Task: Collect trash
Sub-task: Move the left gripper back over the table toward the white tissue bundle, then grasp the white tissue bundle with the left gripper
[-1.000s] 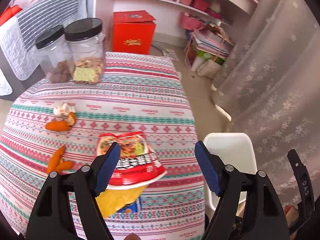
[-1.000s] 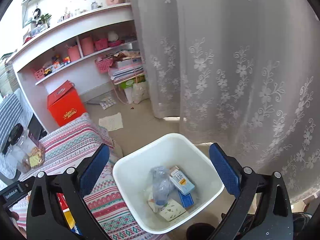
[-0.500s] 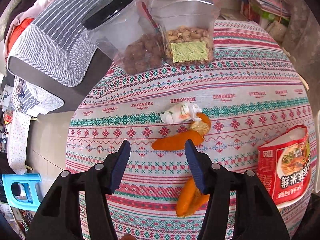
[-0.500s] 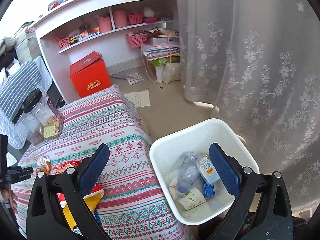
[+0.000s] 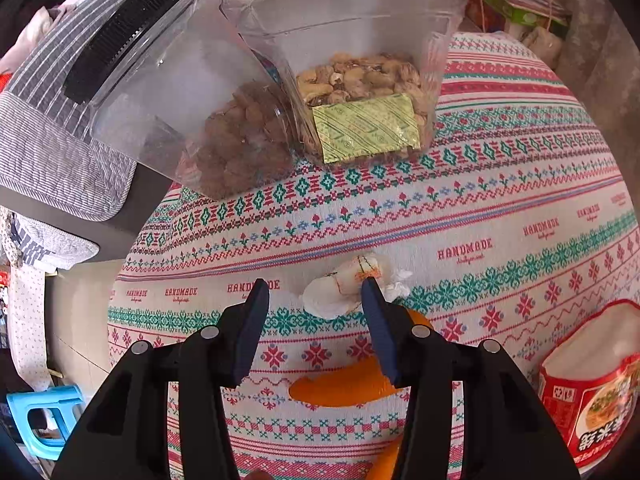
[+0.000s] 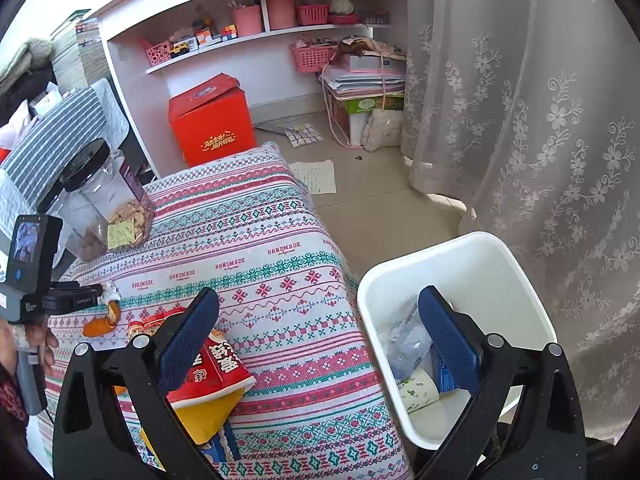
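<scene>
Tablecloth patterned in red, teal & pink bands; peel orange; wrapper white; snack bag red; bin white; box red; jar lids black.

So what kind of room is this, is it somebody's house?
Probably a room in someone's home. A lace curtain hangs by the window side, pink shelves hold toys and baskets, and snack jars stand on a patterned tablecloth.

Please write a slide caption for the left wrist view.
Left gripper closing above a crumpled tissue and orange peel.
</scene>
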`<state>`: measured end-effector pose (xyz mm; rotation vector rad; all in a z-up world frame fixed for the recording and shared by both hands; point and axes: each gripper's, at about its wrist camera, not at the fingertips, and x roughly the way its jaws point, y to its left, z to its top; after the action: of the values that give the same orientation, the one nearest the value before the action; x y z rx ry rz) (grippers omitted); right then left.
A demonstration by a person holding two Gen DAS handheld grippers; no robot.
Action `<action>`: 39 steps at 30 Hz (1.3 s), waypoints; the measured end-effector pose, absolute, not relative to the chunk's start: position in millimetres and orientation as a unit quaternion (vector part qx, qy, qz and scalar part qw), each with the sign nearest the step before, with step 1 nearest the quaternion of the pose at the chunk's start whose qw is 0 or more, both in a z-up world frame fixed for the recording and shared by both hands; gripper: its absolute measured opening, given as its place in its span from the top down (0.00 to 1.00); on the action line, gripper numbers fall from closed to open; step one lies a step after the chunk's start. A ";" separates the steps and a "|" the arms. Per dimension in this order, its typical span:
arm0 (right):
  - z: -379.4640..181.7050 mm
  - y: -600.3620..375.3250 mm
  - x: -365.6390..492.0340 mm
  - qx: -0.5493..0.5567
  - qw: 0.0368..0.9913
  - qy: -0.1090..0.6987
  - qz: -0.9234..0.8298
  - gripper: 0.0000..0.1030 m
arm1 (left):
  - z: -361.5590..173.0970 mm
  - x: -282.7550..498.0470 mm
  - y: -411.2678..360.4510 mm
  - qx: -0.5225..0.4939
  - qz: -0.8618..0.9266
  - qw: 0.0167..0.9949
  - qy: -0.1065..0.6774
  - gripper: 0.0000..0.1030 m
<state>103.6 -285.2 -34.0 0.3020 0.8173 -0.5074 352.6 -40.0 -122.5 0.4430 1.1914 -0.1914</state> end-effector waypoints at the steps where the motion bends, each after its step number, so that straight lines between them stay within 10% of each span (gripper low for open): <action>1: -35.7 -285.0 104.1 0.144 0.874 0.396 -0.241 0.07 | -122.7 357.2 -38.0 0.195 -0.095 0.797 0.564 0.53; 6: -43.2 -286.3 107.1 0.149 0.866 0.415 -0.234 0.07 | -117.6 368.1 -18.1 0.130 -0.096 0.797 0.582 0.52; 16: -39.8 -285.3 104.5 0.158 0.870 0.416 -0.211 0.07 | -133.0 325.1 55.5 -0.314 -0.014 0.752 0.580 0.55; 29: -26.9 -292.3 93.9 0.179 0.872 0.420 -0.178 0.07 | -149.8 334.7 14.1 -0.340 0.051 0.743 0.574 0.68; 39: -33.8 -244.3 111.5 0.152 0.875 0.457 -0.044 0.08 | -61.4 240.5 65.5 -0.169 -0.006 0.846 0.507 0.68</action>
<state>111.5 -244.3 -33.8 0.3178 0.9543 -0.0927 240.5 65.5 -61.4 -0.3557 1.0688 -0.0135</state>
